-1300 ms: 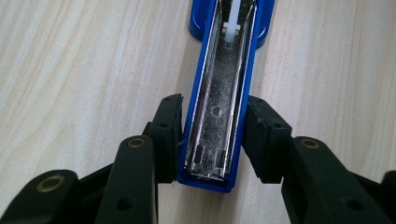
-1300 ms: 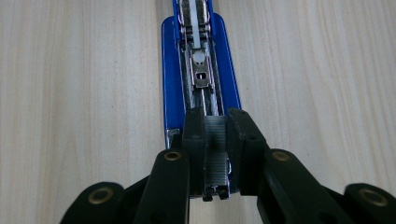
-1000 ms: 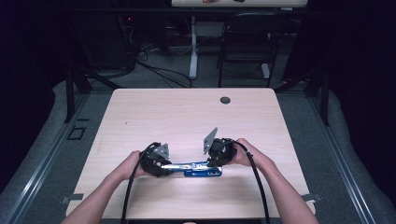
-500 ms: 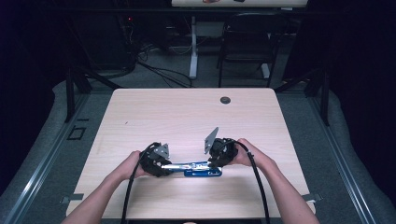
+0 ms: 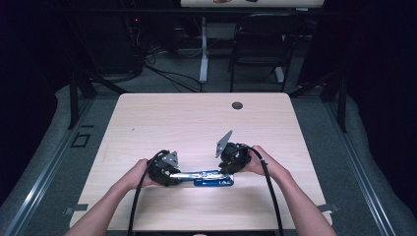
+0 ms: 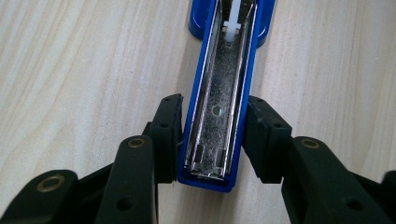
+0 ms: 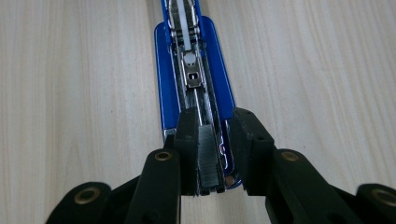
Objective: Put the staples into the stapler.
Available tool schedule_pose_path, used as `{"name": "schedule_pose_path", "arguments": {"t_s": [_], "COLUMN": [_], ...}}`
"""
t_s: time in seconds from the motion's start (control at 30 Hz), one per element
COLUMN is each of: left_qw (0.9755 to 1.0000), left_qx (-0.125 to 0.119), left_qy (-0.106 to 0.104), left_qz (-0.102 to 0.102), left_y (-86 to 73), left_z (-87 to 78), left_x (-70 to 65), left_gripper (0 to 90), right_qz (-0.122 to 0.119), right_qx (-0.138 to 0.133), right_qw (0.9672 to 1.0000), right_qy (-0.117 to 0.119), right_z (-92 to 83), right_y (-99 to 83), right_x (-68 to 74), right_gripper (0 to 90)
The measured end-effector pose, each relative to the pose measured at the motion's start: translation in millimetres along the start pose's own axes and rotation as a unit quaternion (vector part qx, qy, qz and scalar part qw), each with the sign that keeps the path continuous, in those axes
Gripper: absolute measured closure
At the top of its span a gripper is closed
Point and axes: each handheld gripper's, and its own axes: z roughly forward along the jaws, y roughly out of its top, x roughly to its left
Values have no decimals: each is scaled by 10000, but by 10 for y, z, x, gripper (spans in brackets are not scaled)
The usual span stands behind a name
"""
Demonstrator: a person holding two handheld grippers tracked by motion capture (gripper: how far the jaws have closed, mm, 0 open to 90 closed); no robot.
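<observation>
Loading staples (image 7: pixel 208 158) into the opened stapler (image 5: pixel 206 177) lying at the table's (image 5: pixel 196 123) near edge: left gripper (image 6: pixel 212 135) clamps the lid, right gripper (image 7: pixel 211 154) has just been easing open with the strip between its jaws, which could tip out of the channel.

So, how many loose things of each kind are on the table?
stapler: 1
staple strip: 1
total: 2

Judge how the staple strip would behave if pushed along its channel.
The staple strip looks rigid but built of thin wires, so it may snap if bent. Seated in the metal channel, it would probably slide straight, not tip.
</observation>
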Motion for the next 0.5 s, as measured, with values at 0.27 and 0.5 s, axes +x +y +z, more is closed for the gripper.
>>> {"name": "schedule_pose_path", "arguments": {"t_s": [0.27, 0.5], "left_qw": [10000, 10000], "left_qx": [-18, -12], "left_qy": [-4, -1], "left_qz": [-4, 5], "left_y": [-2, -1], "left_z": [-1, -1], "left_x": [0, -1], "left_gripper": [601, 600], "right_qz": [264, 229], "right_qx": [-27, 107], "right_qw": [9995, 9996], "right_qy": [-156, -117], "right_z": [-21, 117], "right_y": [31, 54], "right_x": [49, 88], "right_gripper": [843, 843]}}
